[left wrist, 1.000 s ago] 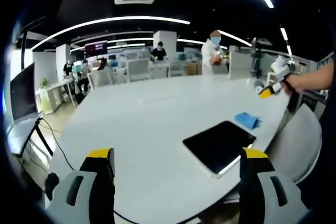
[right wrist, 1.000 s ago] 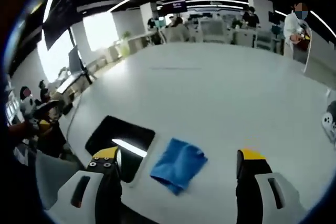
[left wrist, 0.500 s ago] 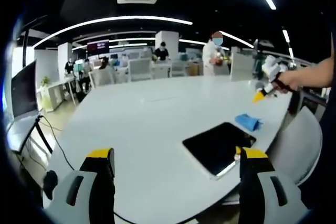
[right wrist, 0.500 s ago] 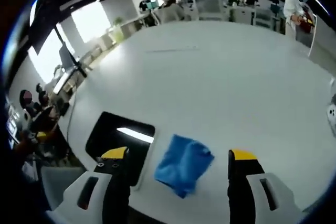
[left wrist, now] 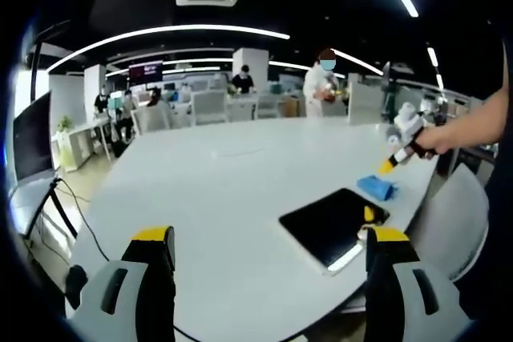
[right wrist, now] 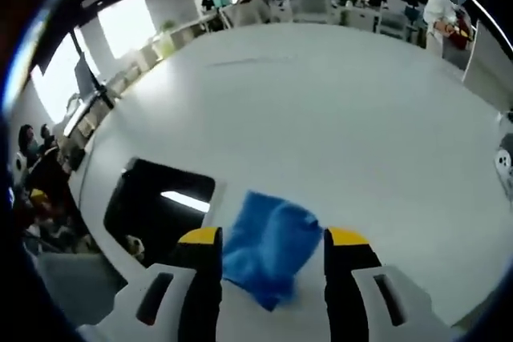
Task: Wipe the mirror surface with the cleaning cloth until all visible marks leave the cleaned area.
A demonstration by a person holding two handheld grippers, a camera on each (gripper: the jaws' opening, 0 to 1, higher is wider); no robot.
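Lying crumpled at the lower centre of the right gripper view, the blue cleaning cloth (right wrist: pixel 268 242) looked soft, light and easy to pinch at its raised folds. It sat between the jaws of the right gripper (right wrist: pixel 272 247), which stood narrowed but not yet touching it. Just to its left lay the dark flat mirror (right wrist: pixel 160 206) on the white table (right wrist: pixel 337 110). The left gripper (left wrist: pixel 268 250) hung wide apart, holding nothing.
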